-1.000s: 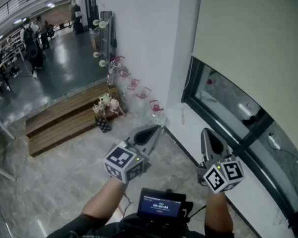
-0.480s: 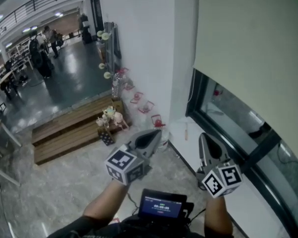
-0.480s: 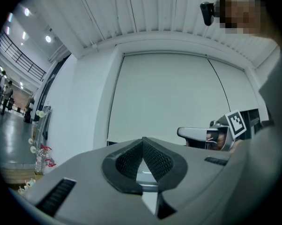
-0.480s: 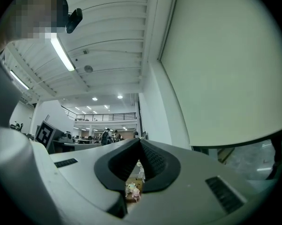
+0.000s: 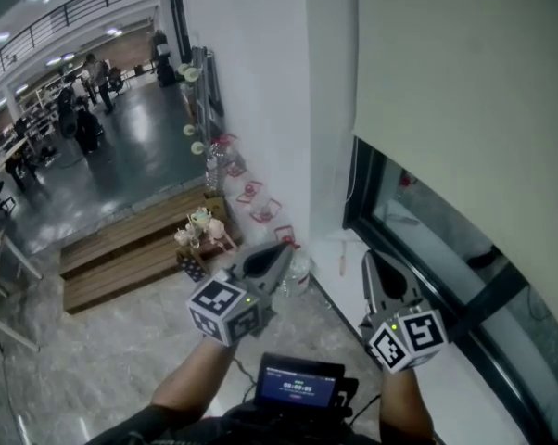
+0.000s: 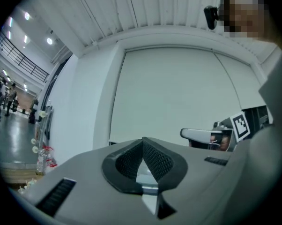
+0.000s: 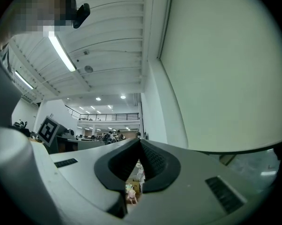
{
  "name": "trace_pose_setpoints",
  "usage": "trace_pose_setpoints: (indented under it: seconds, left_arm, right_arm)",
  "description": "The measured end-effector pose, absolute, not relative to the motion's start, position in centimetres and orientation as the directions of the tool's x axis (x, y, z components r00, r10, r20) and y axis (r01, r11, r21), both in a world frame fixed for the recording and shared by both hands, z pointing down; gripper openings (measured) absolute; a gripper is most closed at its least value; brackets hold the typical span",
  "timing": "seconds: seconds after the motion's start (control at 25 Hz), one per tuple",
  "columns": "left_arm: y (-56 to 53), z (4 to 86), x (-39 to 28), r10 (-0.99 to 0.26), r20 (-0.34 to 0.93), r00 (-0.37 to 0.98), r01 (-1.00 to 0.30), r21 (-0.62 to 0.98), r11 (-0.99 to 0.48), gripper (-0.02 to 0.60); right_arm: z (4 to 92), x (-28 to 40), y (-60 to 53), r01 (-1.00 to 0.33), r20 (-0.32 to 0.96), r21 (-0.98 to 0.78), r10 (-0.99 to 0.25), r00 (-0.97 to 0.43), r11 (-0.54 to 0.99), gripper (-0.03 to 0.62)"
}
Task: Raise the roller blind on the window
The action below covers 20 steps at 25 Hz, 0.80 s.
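A pale roller blind (image 5: 464, 91) covers the upper part of the window, and its bottom edge hangs above the dark glass (image 5: 427, 225). In the left gripper view the blind (image 6: 169, 97) fills the middle, and it takes up the right side (image 7: 225, 74) of the right gripper view. My left gripper (image 5: 277, 251) is shut and empty, held low in front of the white wall. To its right my right gripper (image 5: 376, 267) is also shut and empty, below the blind's edge near the sill. Neither touches the blind. No pull cord is clear in these views.
A white wall pillar (image 5: 260, 91) stands left of the window. Small red stands and a bottle (image 5: 247, 188) sit on the floor along it. Wooden steps (image 5: 121, 248) with small toys (image 5: 197, 225) lie to the left. People stand far back in the hall (image 5: 84, 91).
The head view has shifted so the blind and window sit lower and closer. Both grippers have drifted slightly left and stay shut.
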<state>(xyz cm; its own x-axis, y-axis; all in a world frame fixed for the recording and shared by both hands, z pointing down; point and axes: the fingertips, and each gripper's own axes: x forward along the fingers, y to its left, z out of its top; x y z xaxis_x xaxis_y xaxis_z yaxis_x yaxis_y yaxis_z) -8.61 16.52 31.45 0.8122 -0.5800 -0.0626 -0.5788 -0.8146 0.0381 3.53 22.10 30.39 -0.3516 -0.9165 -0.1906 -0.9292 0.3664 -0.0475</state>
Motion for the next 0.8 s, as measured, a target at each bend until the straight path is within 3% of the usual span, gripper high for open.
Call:
trace_pose_setpoints:
  seconds: [0.8]
  left_arm:
    - [8.7, 33.7, -4.4, -0.561, -0.022, 0.827, -0.560, 0.037, -0.828, -0.007]
  right_arm:
    - [31.7, 8.7, 14.2, -0.931, -0.195, -0.090, -0.923, -0.332, 0.354, 0.000]
